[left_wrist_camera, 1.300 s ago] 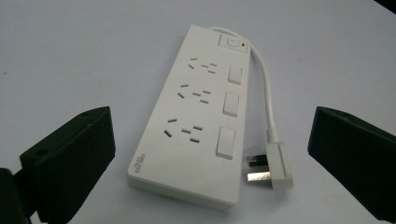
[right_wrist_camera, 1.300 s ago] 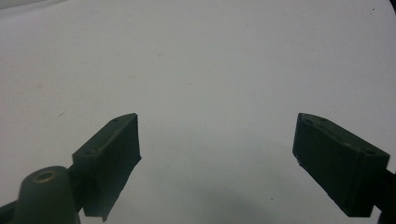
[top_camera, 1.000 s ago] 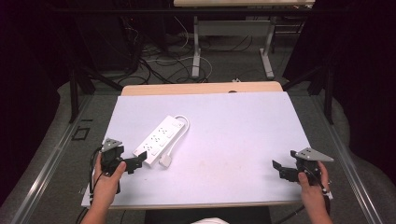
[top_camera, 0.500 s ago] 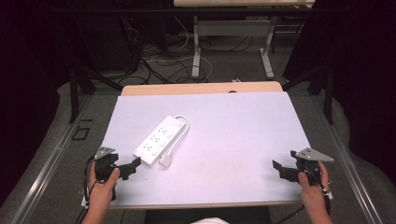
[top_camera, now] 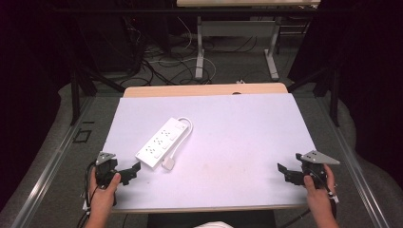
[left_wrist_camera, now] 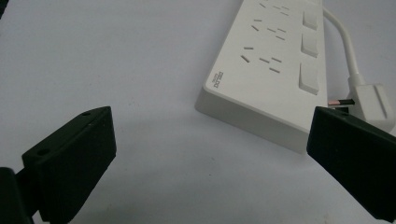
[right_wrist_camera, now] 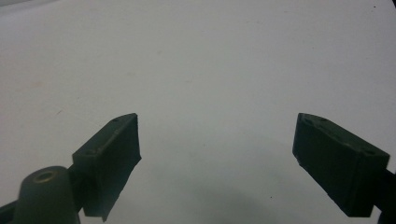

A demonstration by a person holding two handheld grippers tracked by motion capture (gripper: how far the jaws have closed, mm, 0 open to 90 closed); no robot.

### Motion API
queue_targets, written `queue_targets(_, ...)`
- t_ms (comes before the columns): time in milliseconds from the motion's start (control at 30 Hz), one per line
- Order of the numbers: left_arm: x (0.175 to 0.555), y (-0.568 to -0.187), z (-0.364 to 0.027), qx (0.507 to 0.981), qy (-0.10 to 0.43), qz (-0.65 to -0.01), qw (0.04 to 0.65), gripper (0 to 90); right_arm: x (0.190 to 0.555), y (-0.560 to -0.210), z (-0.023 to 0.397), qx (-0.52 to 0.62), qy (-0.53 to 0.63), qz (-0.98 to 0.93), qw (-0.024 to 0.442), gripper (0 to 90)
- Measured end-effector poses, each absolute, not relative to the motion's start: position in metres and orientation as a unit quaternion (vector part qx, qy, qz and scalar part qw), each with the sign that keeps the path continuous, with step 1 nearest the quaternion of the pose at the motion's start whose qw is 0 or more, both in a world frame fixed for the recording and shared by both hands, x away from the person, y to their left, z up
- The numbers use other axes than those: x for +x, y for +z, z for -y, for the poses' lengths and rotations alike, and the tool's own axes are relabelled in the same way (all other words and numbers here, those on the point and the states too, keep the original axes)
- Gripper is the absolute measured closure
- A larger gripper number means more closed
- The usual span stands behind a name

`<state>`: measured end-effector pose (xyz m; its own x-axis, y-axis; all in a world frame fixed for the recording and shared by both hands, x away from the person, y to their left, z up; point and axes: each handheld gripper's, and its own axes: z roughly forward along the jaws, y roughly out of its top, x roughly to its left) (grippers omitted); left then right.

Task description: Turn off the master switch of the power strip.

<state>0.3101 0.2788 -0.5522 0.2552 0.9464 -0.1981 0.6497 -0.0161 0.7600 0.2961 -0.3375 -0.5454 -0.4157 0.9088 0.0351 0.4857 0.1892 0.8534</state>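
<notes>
A white power strip (top_camera: 160, 143) lies left of centre on the white table (top_camera: 237, 142), its plug (left_wrist_camera: 371, 100) partly hidden behind a jaw in the left gripper view. The left gripper (top_camera: 135, 168) sits just beside the strip's near end, jaws wide. The right gripper (top_camera: 281, 171), jaws also wide, is well apart over bare table near the right edge

Lab or recording workspace, white-covered table (top_camera: 237, 118), dark curtains (top_camera: 361, 61) around, tangled floor cables (top_camera: 161, 57), metal desk legs (top_camera: 199, 47) beyond
</notes>
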Motion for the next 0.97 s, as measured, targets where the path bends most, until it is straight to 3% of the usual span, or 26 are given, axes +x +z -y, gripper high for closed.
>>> queue_targets(967, 0.3128, -0.5586, -0.2804, 0.689, 0.191, -0.587, 0.379, 2.2, 0.2979, -0.5465, 0.3379, 0.478, 0.418, -0.731, 0.250, 14.4)
